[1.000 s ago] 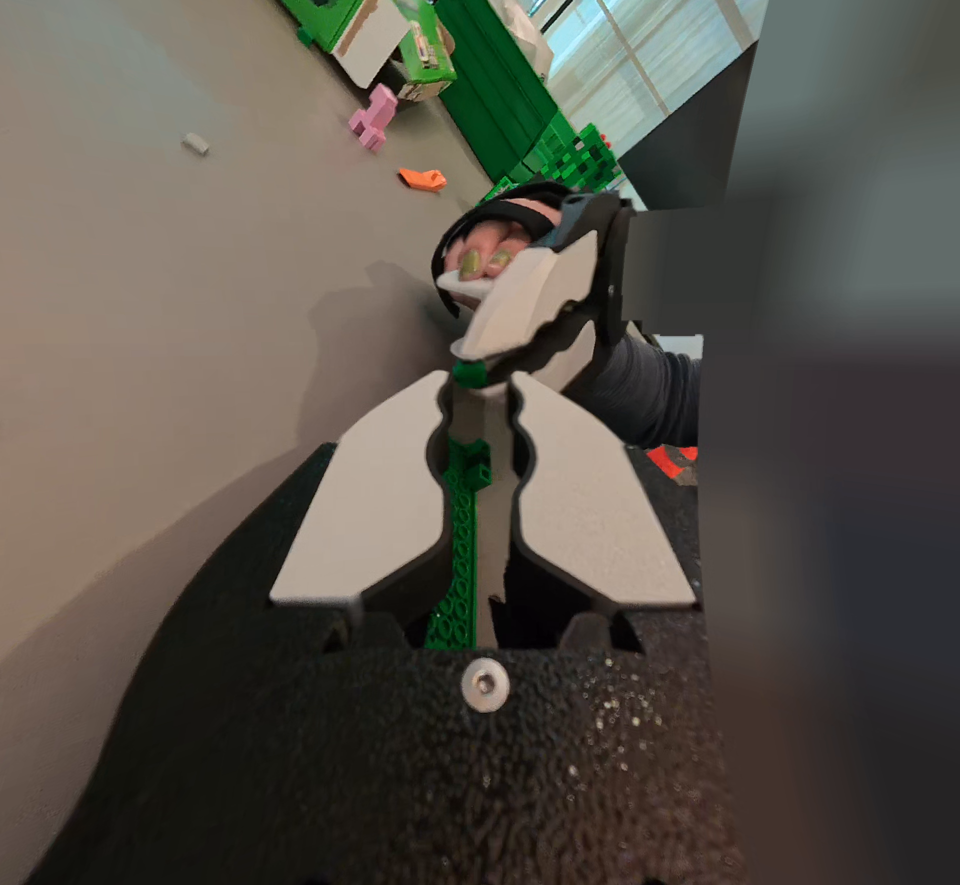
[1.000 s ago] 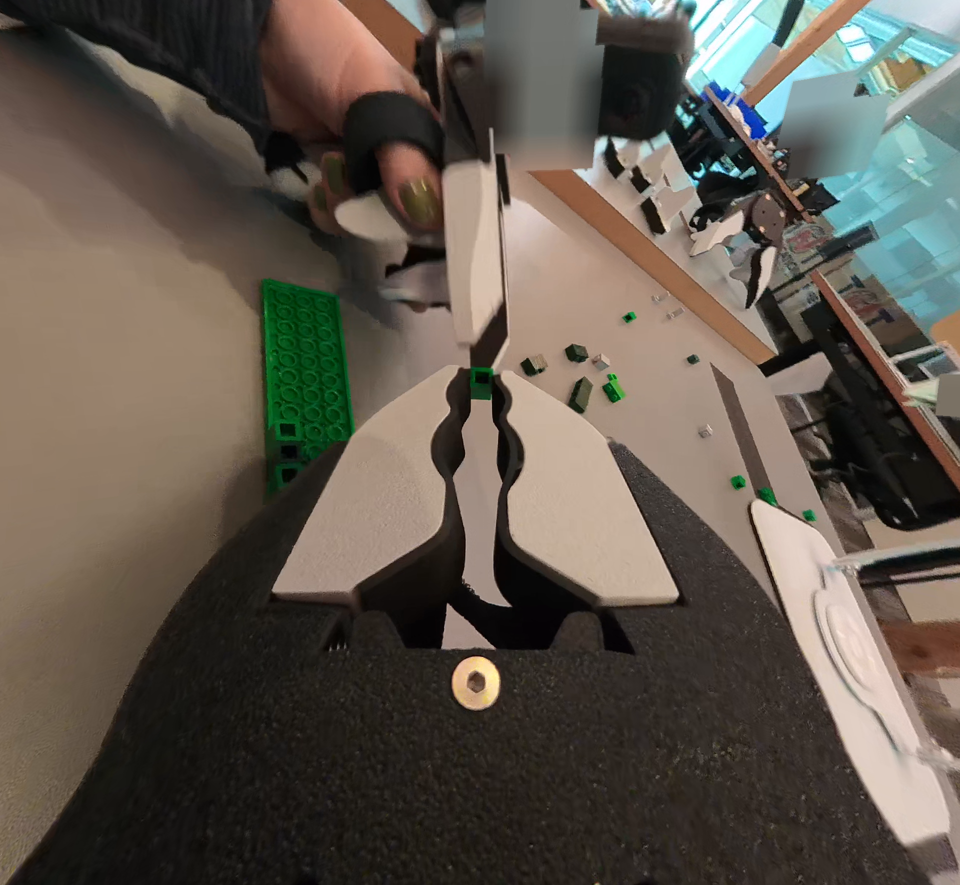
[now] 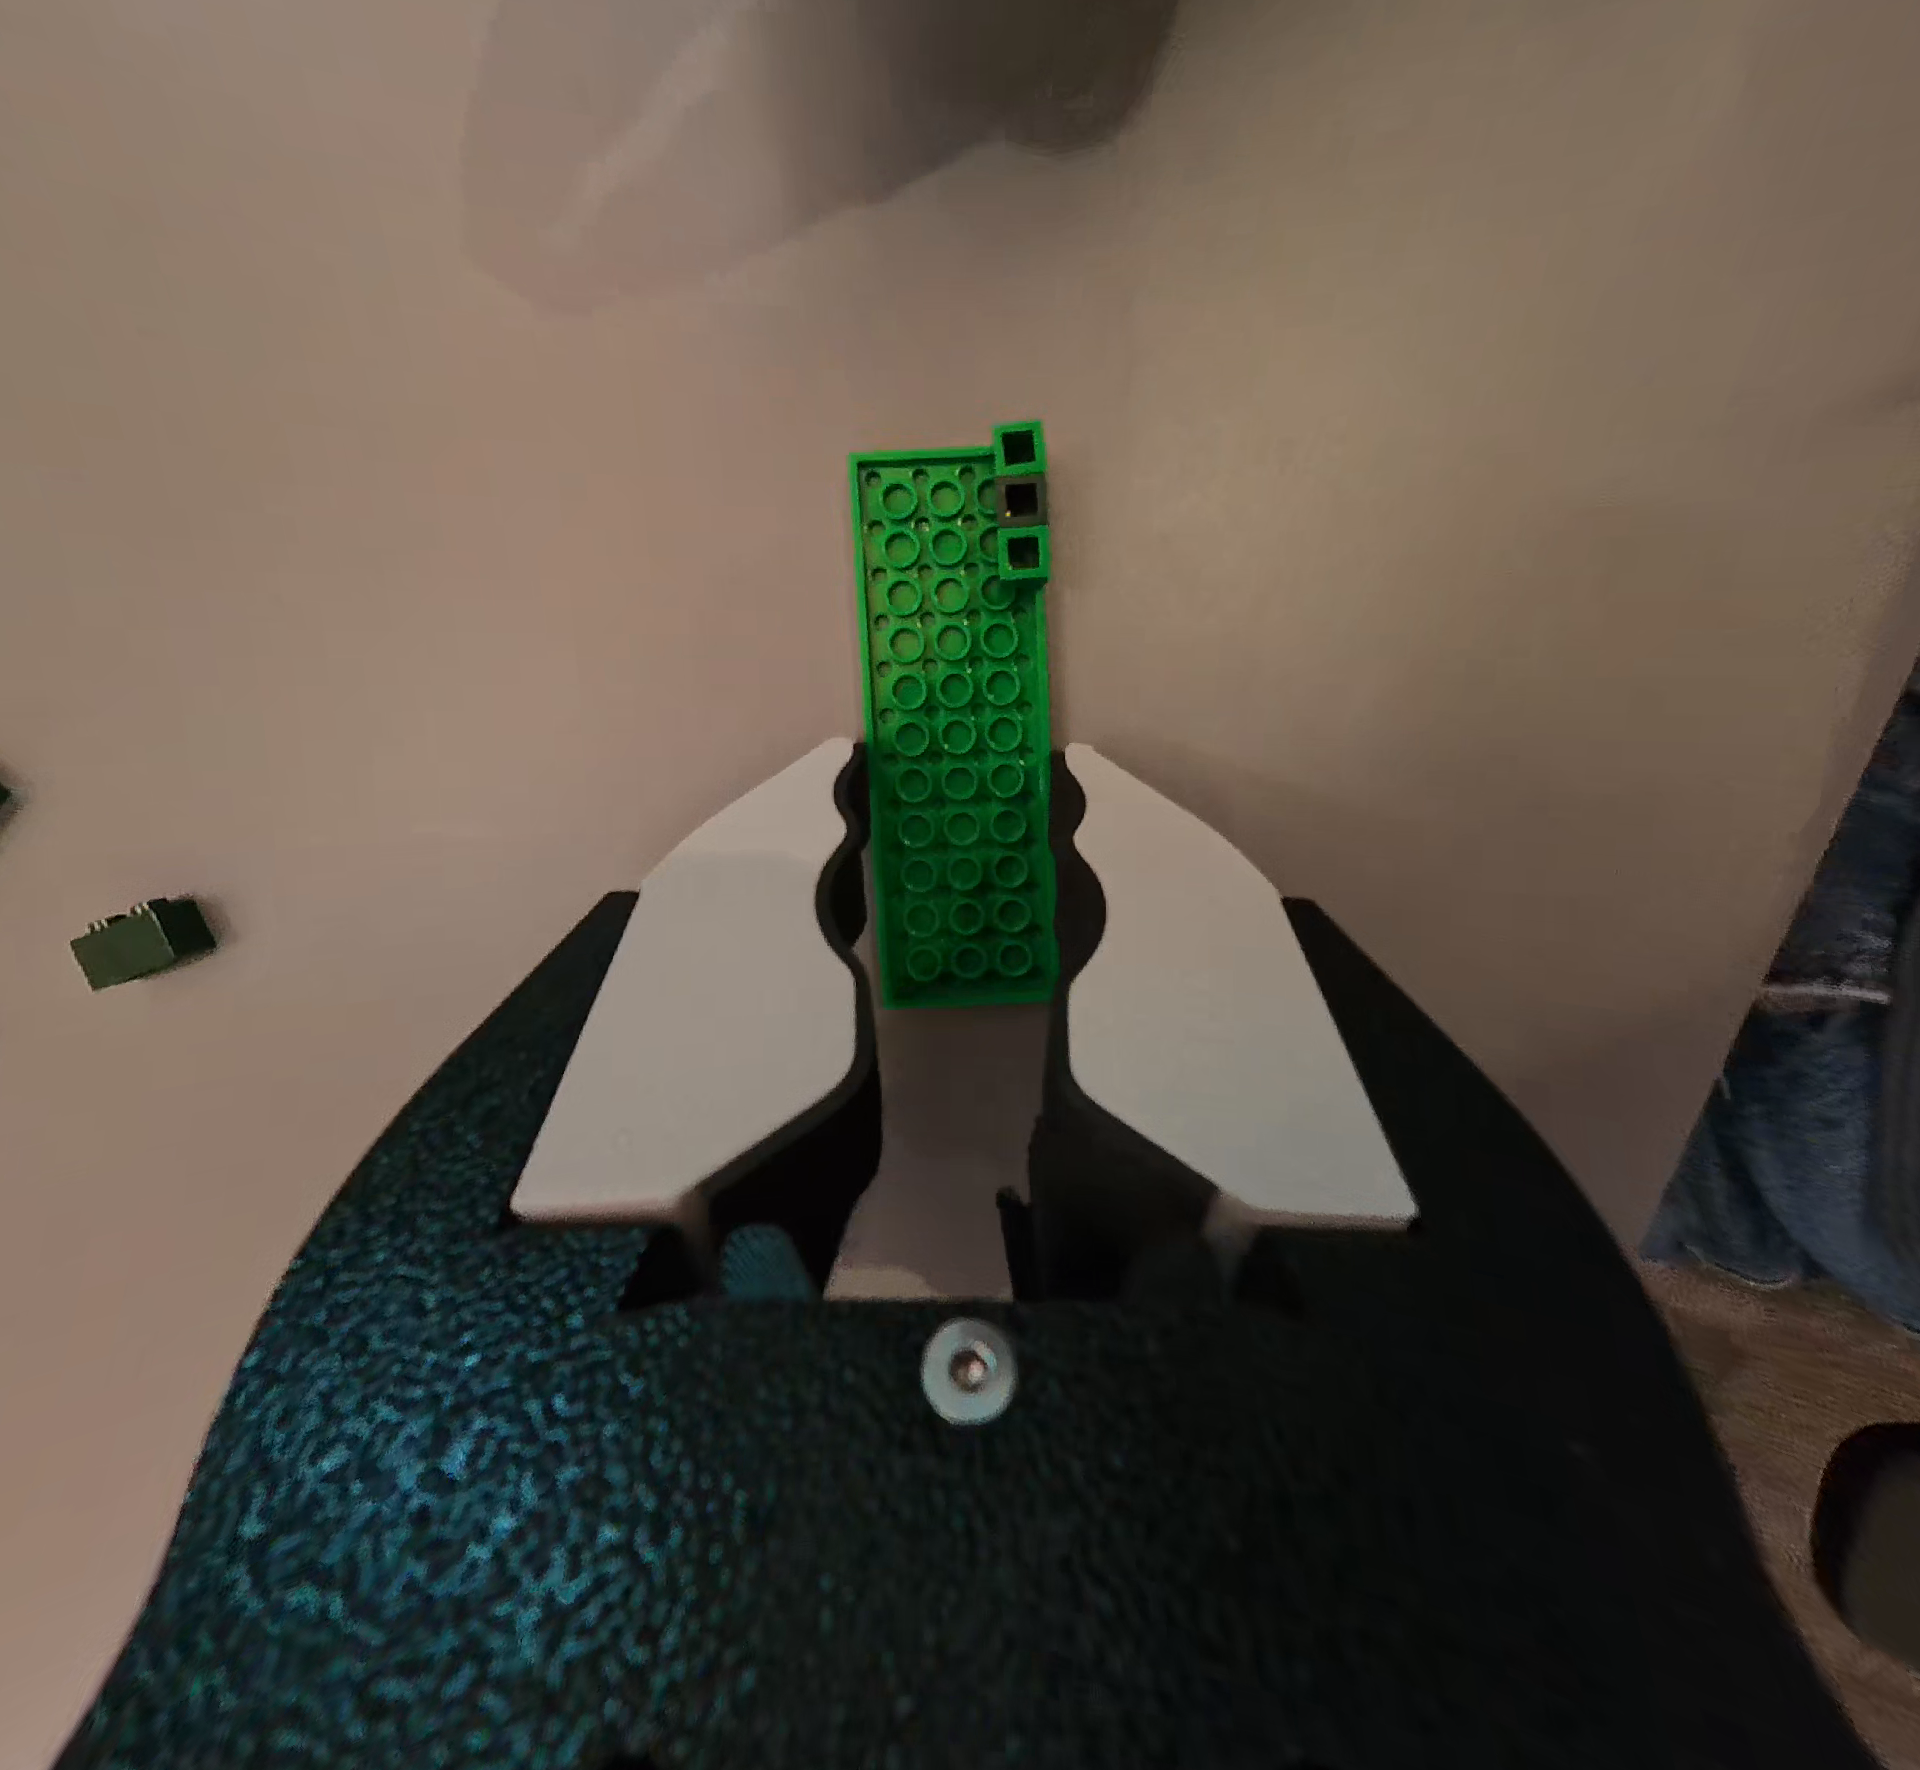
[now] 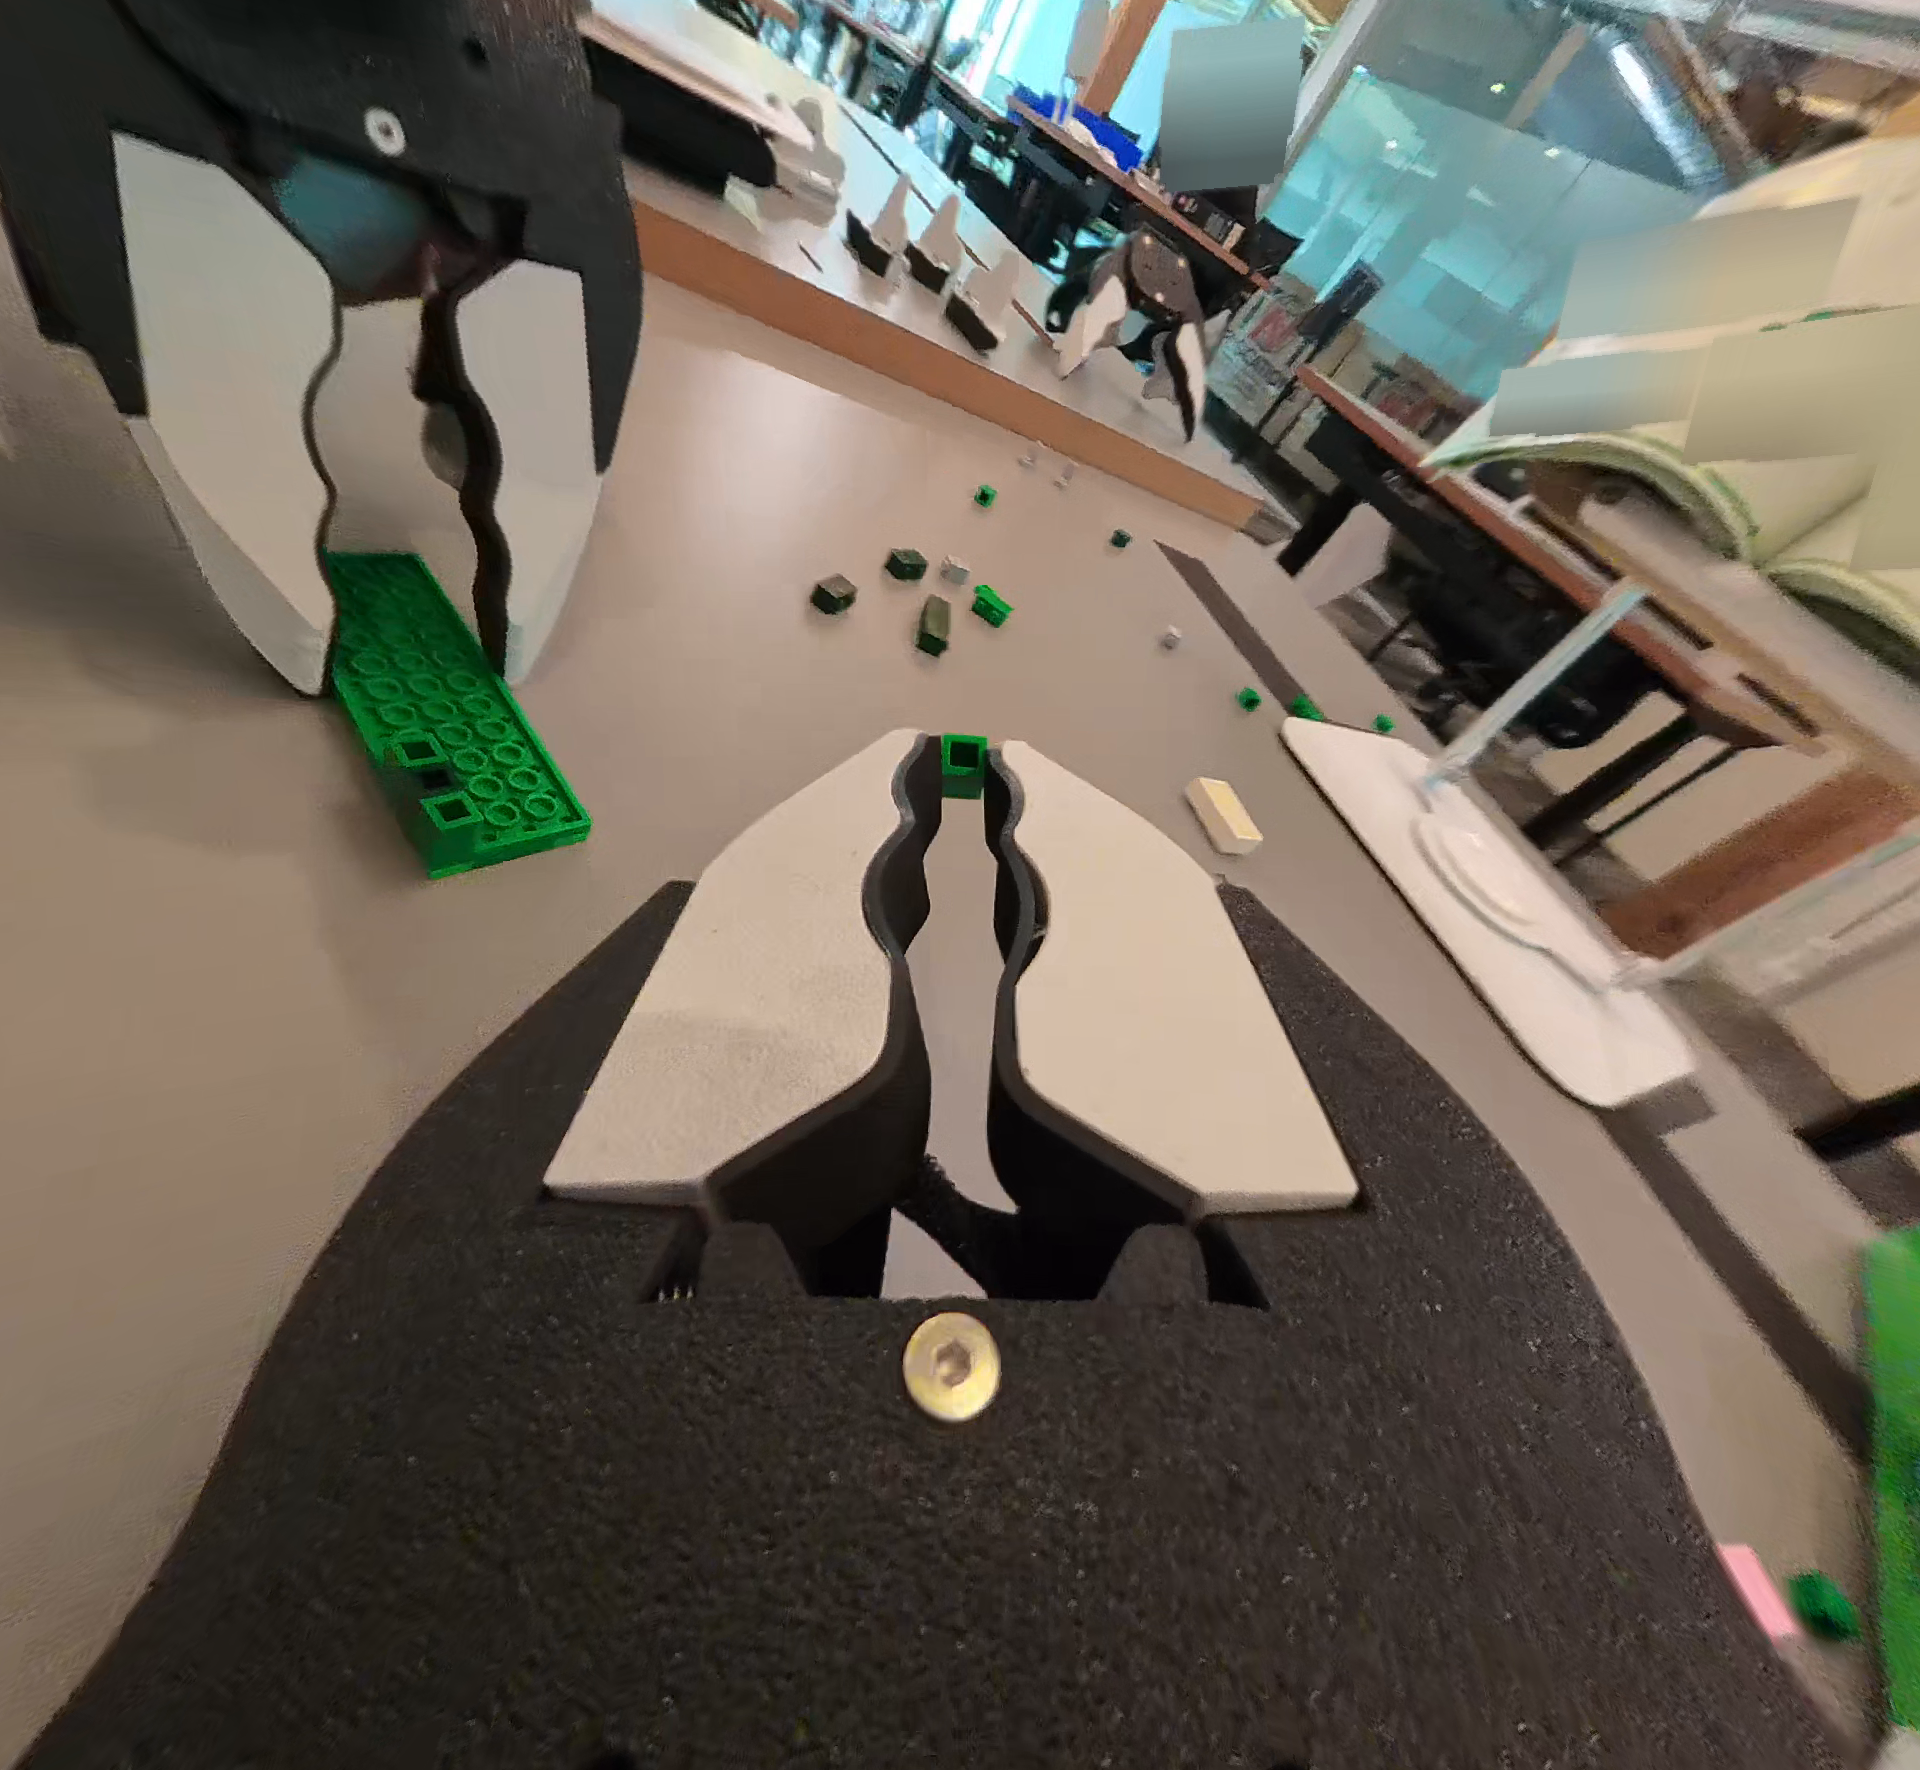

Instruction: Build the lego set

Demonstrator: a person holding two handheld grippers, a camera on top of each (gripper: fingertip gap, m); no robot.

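Green plate (image 3: 961, 733) lies underside up on the grey table (image 3: 416, 473), at the centre of the left wrist view, its near half between the fingers of the left gripper (image 3: 958, 764), whose jaws flank its long edges; whether they press it I cannot tell. Three small square bricks (image 3: 1020, 499) sit along the plate's far right corner, the top one overhanging the edge. In the right wrist view the right gripper (image 4: 961, 764) is clamped on a small green brick (image 4: 962, 766) at its fingertips, above bare table to the right of the plate. Loose bricks (image 4: 914, 593) are scattered toward upper centre, well apart from the plate. A white block (image 4: 1224, 816) lies just right of the fingertips, near a white stand base (image 4: 1475, 910).
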